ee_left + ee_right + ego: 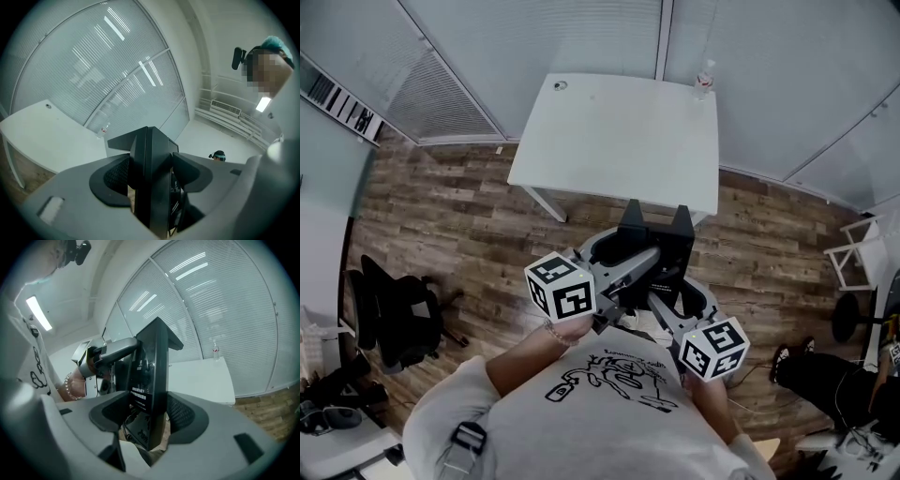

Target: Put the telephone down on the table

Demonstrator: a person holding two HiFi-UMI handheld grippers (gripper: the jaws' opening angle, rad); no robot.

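Observation:
A black telephone (656, 246) hangs in the air in front of my chest, short of the near edge of the white table (619, 141). Both grippers are shut on it. My left gripper (623, 261) clamps its left side, and in the left gripper view the jaws press on the black body (150, 173). My right gripper (673, 292) clamps it from the lower right; in the right gripper view the telephone (152, 376) stands upright between the jaws, with the left gripper (110, 352) behind it. The table (199, 376) lies beyond.
A small bottle (704, 77) stands at the table's far right corner. A black office chair (398, 314) sits on the wood floor at left. At right are a white rack (853, 253) and dark gear. Blinds cover the glass walls behind the table. Another person (218, 155) stands in the distance.

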